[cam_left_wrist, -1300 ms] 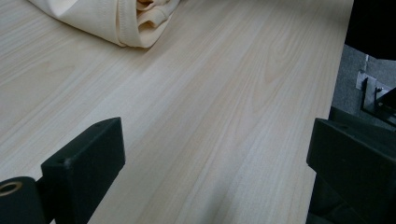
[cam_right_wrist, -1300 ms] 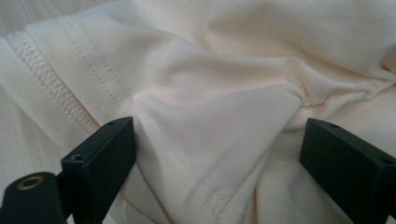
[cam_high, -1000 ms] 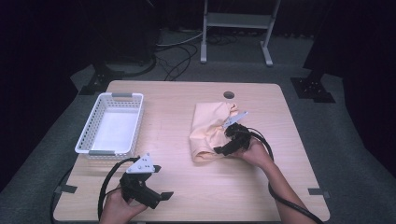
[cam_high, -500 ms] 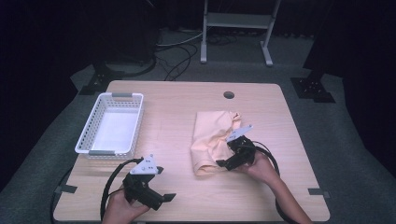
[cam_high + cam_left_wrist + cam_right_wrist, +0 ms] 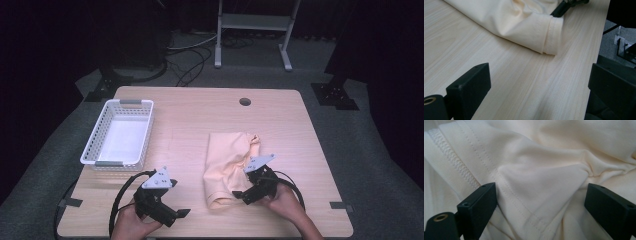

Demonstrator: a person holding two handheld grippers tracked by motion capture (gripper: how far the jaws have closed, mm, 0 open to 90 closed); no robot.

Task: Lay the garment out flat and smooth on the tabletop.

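The white basket (image 5: 119, 134) has nothing in it, the right gripper (image 5: 239, 194) is wide open over the yellow cloth (image 5: 226, 162), and the left gripper (image 5: 183, 215) is wide open too.

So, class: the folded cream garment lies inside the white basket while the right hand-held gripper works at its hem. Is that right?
Not quite. The cream garment lies on the wooden table, right of the white basket, as the high view shows. The right hand-held gripper is indeed at its hem.
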